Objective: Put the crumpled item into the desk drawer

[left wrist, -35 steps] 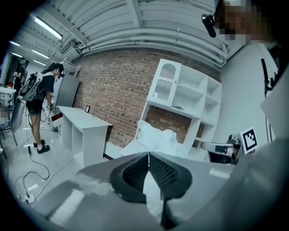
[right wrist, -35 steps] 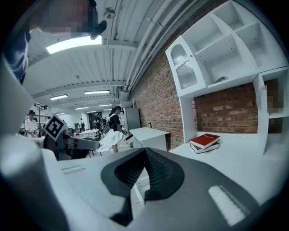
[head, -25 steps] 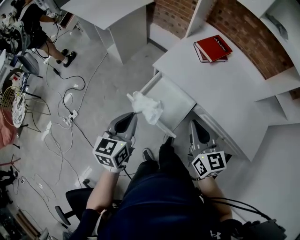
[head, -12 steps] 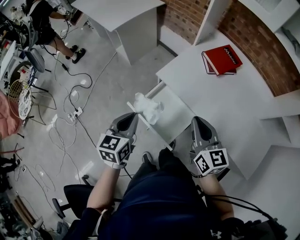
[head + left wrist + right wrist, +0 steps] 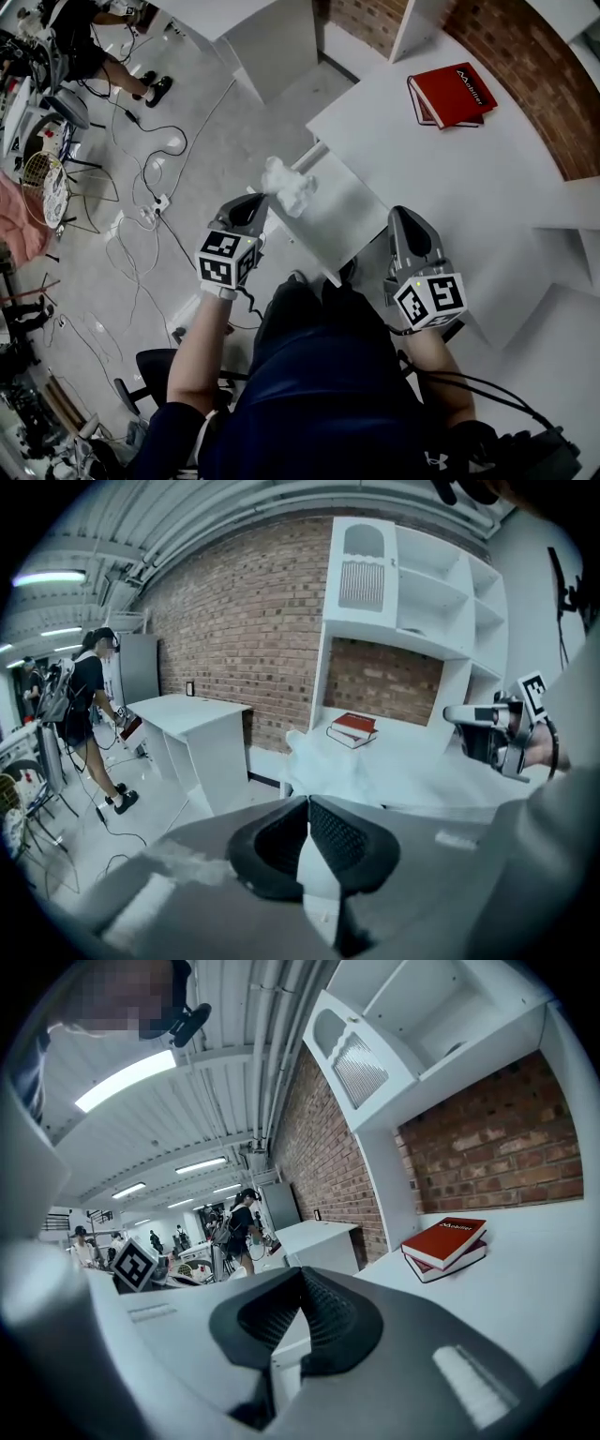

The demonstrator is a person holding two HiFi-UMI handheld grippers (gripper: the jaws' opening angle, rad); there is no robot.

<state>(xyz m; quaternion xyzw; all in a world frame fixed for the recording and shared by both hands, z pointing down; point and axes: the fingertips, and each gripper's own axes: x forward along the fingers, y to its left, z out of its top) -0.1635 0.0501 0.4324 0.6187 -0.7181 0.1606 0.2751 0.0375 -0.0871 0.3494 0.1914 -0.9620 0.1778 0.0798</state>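
The crumpled white item (image 5: pixel 287 185) hangs over the left front corner of the open desk drawer (image 5: pixel 339 212). My left gripper (image 5: pixel 260 197) is shut on it. In the left gripper view the crumpled item (image 5: pixel 330 761) bulges out beyond the left gripper (image 5: pixel 307 805), and a strip of it is pinched between the pads. My right gripper (image 5: pixel 405 216) hovers at the drawer's right side by the white desk (image 5: pixel 422 159). In its own view the right gripper (image 5: pixel 300 1277) is shut with nothing in it.
Two red books (image 5: pixel 454 93) lie at the back of the desk, under brick wall and white shelves. A second white desk (image 5: pixel 272 33) stands at the far left. Cables (image 5: pixel 141 216) trail over the floor, a person (image 5: pixel 89 47) stands far left, and a chair base (image 5: pixel 150 375) is behind me.
My left gripper has carried the crumpled item slightly forward along the drawer's left corner. The head view has shifted. My right gripper has hardly moved.
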